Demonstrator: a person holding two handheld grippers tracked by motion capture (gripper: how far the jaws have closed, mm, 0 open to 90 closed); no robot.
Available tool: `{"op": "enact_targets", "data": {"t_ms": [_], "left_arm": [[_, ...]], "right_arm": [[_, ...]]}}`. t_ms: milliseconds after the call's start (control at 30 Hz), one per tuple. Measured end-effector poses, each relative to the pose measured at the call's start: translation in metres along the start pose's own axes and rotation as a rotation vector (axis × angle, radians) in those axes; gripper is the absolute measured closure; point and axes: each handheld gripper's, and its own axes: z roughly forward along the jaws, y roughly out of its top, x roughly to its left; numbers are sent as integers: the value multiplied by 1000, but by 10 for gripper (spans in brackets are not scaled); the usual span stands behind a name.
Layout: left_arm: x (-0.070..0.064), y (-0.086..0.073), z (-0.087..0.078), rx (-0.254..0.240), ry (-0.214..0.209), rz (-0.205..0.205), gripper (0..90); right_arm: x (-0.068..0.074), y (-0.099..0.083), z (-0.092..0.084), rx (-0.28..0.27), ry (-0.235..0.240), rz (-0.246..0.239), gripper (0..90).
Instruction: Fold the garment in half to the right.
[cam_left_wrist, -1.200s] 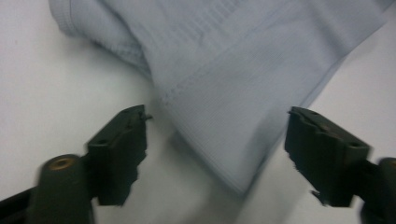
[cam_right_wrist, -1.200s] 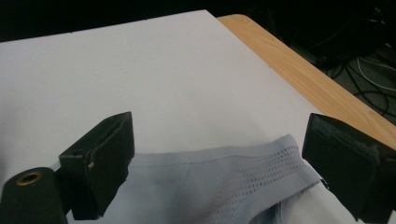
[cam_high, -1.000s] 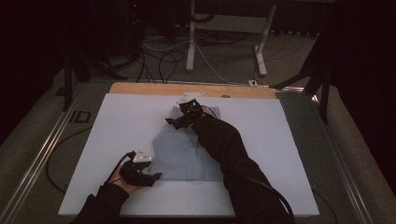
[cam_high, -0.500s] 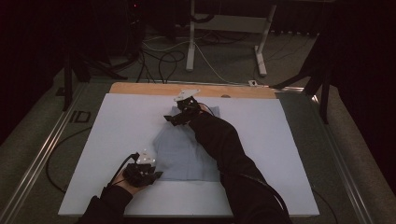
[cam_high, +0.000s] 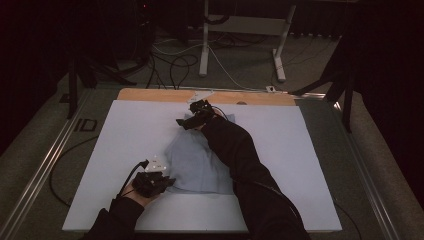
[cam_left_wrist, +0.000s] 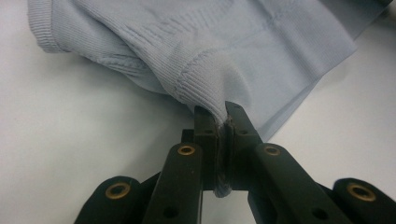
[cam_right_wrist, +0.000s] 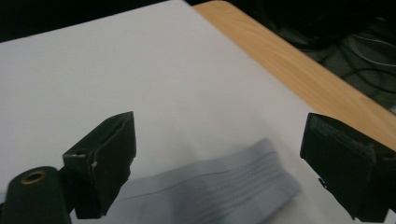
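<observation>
- The left gripper (cam_left_wrist: 219, 126) has its jaws pressed together on a pinch of a pale blue knit garment (cam_left_wrist: 205, 51); a ribbed fold of the cloth is drawn down between the tips and some shows below them. That grip reads as an anchor: it likely pins the near corner so the rest can be pulled flat or folded.
- From that gripper the garment spreads away forward, with a ribbed hem rolled over at the upper left and a flat edge running off to the right. It lies on the white table cover (cam_left_wrist: 60, 154), which is bare on both sides of the jaws.
- The right gripper (cam_right_wrist: 219, 168) stands wide open and holds nothing. A ribbed band of the same garment (cam_right_wrist: 224, 186) lies on the cover below and between its jaws, slightly blurred; whether the jaws touch the cloth I cannot tell. The wide gap over the band suggests it is poised to take that far edge.
- In the high view the garment (cam_high: 197, 162) lies between the two grippers, the left gripper (cam_high: 167, 181) at its near-left corner and the right gripper (cam_high: 184, 123) at its far end, the right sleeve (cam_high: 240, 160) crossing over it.
- Beyond the right gripper a wooden strip (cam_right_wrist: 299, 70) edges the cover.
- I see no containers on the table.
</observation>
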Motion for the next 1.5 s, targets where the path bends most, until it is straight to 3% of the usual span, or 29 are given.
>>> {"op": "enact_targets", "data": {"t_ms": [100, 233, 300, 500, 567, 767, 1067, 1233, 1333, 1500], "left_arm": [[-2, 1, -1, -4, 1, 2, 864], [-3, 1, -2, -4, 0, 9, 864], [-4, 1, -2, -1, 1, 13, 865], [-5, 1, -3, -6, -1, 11, 865], [-5, 1, -3, -6, 15, 26, 864], [-5, 0, -3, -6, 7, 21, 864], [-5, 0, -3, -6, -2, 16, 864], [-5, -1, -2, -6, -3, 13, 864], [-4, -1, -2, -6, -3, 12, 864], [-5, -1, -1, -3, -6, 13, 865]], "right_arm": [[-6, 2, 3, 21, -38, 55, 157], [-8, 3, 9, 67, -59, 68, 192], [-8, 3, 17, 111, -86, 114, 228], [-8, 2, 30, 174, -111, 139, 270], [-5, 0, 38, 195, -145, 119, 290], [-5, -3, 50, 230, -166, 97, 319], [-6, -6, 60, 280, -172, 71, 409], [-1, -5, 68, 333, -183, 14, 486], [-3, -5, 68, 339, -181, 26, 520], [-2, -3, 68, 360, -183, 33, 720]]}}
